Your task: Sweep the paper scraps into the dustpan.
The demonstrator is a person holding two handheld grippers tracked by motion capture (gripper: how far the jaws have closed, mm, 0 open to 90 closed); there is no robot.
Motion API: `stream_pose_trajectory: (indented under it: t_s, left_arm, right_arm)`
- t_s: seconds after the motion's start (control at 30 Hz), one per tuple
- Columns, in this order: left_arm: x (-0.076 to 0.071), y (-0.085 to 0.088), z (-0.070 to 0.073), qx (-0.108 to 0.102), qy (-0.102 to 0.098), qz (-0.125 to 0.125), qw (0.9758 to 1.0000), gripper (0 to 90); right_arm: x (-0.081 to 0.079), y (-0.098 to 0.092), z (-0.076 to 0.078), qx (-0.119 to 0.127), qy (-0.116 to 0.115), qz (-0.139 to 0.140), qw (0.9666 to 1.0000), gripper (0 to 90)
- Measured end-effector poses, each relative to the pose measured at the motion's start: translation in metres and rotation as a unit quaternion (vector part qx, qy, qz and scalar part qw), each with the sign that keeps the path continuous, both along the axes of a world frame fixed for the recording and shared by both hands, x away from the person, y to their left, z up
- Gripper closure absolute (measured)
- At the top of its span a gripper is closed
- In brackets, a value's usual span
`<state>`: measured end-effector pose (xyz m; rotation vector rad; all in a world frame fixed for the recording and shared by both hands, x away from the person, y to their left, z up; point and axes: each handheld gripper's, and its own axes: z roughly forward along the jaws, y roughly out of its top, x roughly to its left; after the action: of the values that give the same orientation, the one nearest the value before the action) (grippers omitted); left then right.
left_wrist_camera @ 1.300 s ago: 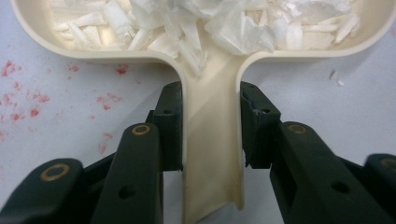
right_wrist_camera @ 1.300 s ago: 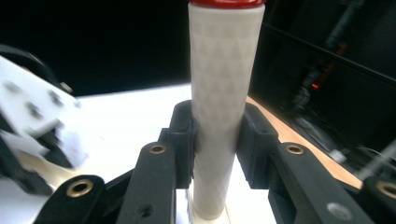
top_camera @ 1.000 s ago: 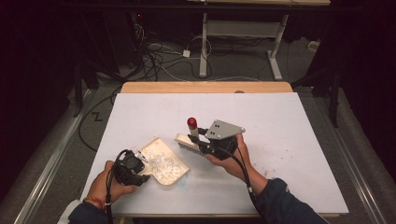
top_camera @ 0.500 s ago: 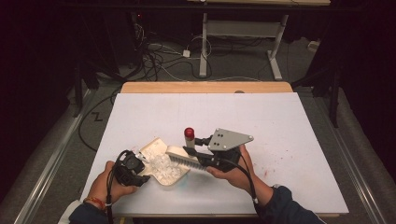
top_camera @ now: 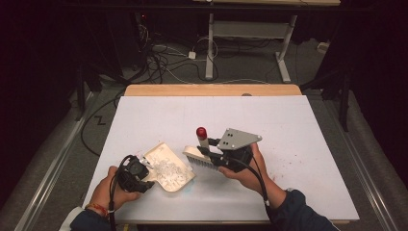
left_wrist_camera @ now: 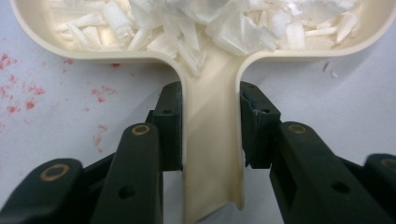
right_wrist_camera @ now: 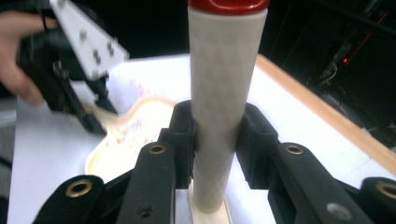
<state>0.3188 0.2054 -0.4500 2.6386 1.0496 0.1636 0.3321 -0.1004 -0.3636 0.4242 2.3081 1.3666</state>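
In the high view, a white table (top_camera: 288, 125) fills the middle of the frame. At the lower left, the left gripper (top_camera: 144, 174) pinches the handle of a cream dustpan (top_camera: 168, 168) that rests on the table and is full of white scraps (top_camera: 166, 166). Just right of it, near the middle, the right gripper (top_camera: 208, 153) holds a small brush (top_camera: 201, 150) with a red cap on its handle. The pale head of the brush sits right at the dustpan's right edge. In the left gripper view, the dustpan handle runs up the middle of the frame, and the two black jaws squeeze it from both sides. The pan with its scraps spreads across the top, and small red specks (left_wrist_camera: 28, 88) dot the table at the left. In the right gripper view, the jaws clamp the brush handle, which stands up in the middle with the red cap at the top edge. The dustpan lies at the lower left, with the left gripper at the upper left.
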Motion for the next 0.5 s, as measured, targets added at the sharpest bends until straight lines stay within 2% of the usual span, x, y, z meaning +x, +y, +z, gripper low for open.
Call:
stream_pose_trajectory:
  t_s: [0.07, 0.17, 0.3, 0.37, 0.5]
  left_arm:
    - [0.0, 0.0, 0.0, 0.001, 0.0, 0.0, 1.0, 62.9]
    - [0.0, 0.0, 0.0, 0.001, -0.001, 0.001, 1.0, 62.9]
    - [0.0, 0.0, 0.0, 0.002, 0.0, 0.0, 1.0, 62.9]
    - [-0.001, 0.0, 0.0, 0.0, 0.0, 0.0, 1.0, 62.9]
    - [-0.002, 0.002, 0.001, 0.001, 0.0, -0.002, 1.0, 62.9]
  right_arm:
    - [-0.002, 0.004, -0.003, -0.014, 0.004, 0.007, 0.9999, 70.4]
    - [-0.009, 0.011, -0.004, -0.007, 0.024, 0.035, 0.9991, 70.5]
    - [-0.022, 0.022, -0.004, 0.011, 0.016, 0.063, 0.9978, 70.4]
    - [-0.025, 0.023, -0.001, 0.019, 0.015, 0.07, 0.9973, 70.4]
    - [-0.023, 0.013, 0.011, 0.037, 0.001, 0.057, 0.9977, 70.4]
